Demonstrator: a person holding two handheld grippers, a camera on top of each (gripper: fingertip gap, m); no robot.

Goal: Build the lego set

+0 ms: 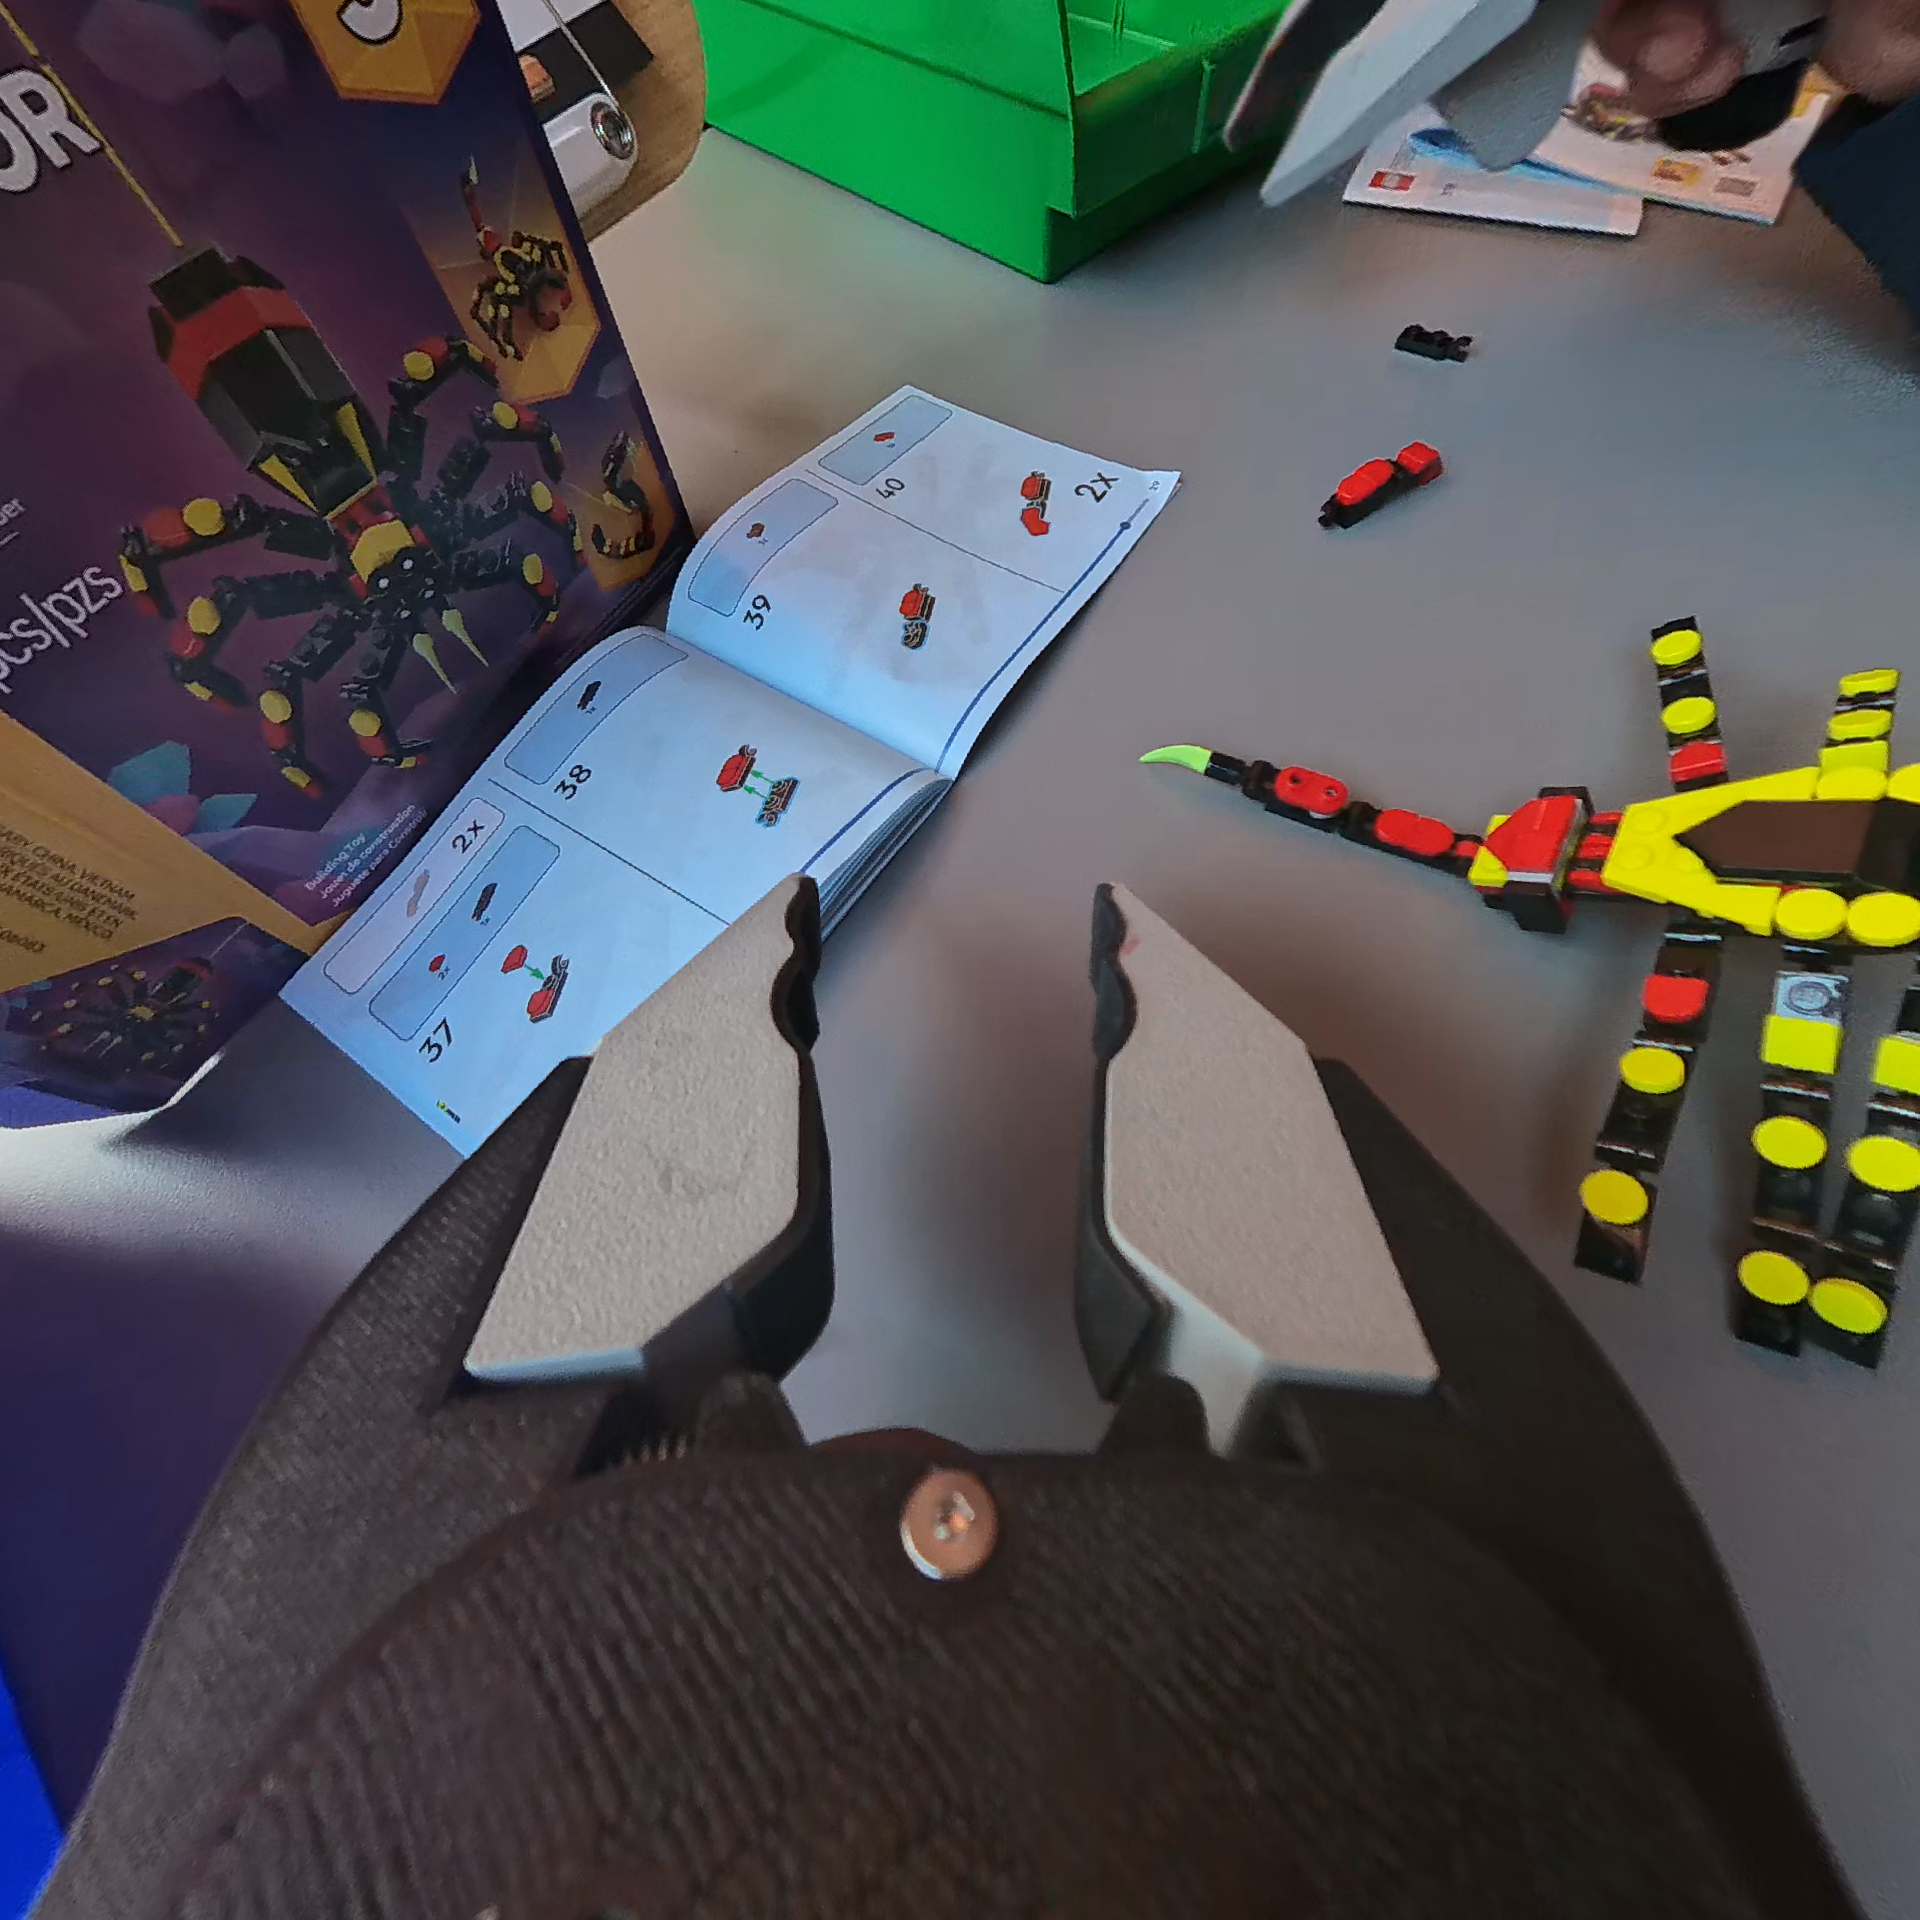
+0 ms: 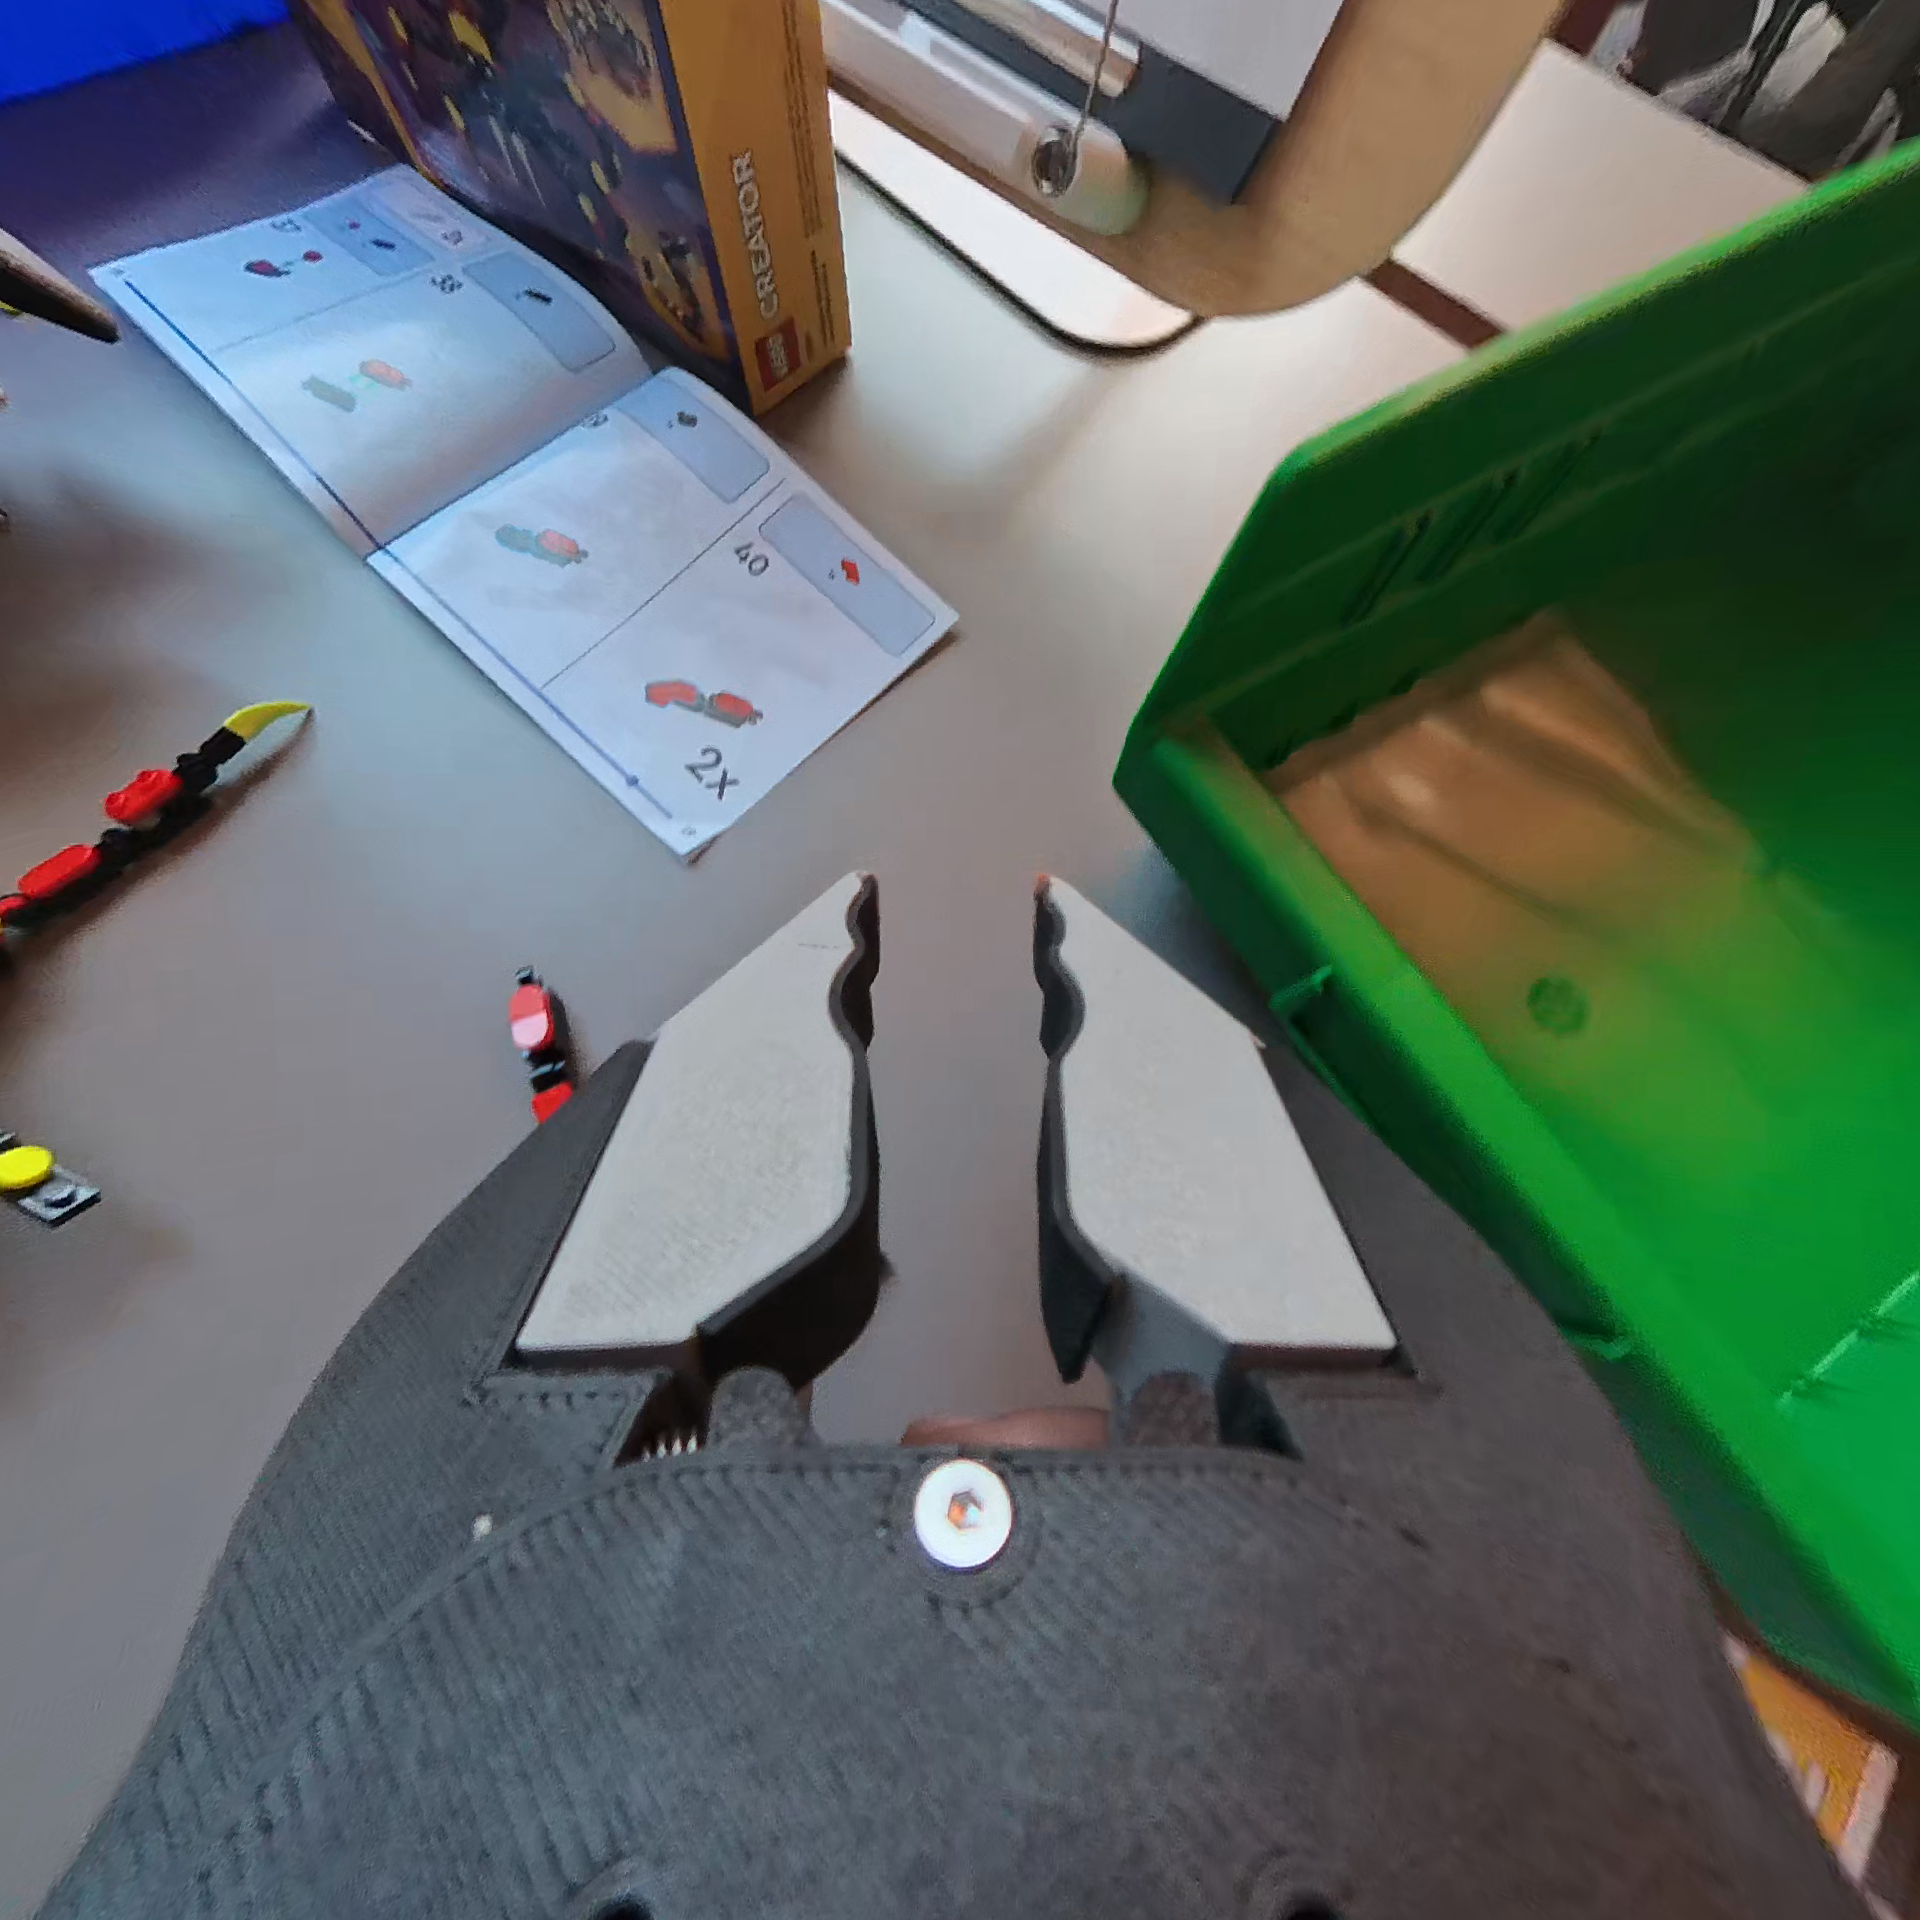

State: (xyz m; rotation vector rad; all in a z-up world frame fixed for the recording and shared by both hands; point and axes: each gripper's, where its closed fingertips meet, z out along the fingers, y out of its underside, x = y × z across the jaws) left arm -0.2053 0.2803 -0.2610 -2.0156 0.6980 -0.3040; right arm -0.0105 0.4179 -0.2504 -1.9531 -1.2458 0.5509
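Note:
A part-built yellow, black and red model [image 1: 1704,862] lies flat at the right, its tail with a green claw [image 1: 1179,756] pointing left; the tail also shows in the right wrist view [image 2: 125,821]. A small red and black assembly [image 1: 1382,483] lies beyond it, seen too in the right wrist view [image 2: 538,1039]. A small black piece [image 1: 1434,343] lies farther back. My left gripper [image 1: 951,899] is open and empty above bare table, near the open instruction booklet [image 1: 790,665]. My right gripper [image 2: 956,883] is open and empty beside the green bin [image 2: 1455,582].
The set's box [image 1: 312,468] stands upright behind the booklet. The green bin [image 1: 987,125] sits at the back. More leaflets [image 1: 1579,156] lie at the far right under the other gripper [image 1: 1382,94]. A wooden chair back [image 2: 1299,156] is beyond the table edge. Left tips to right tips: about 25 centimeters. My right tips are roughly 9 centimeters from the small black piece [image 1: 1434,343].

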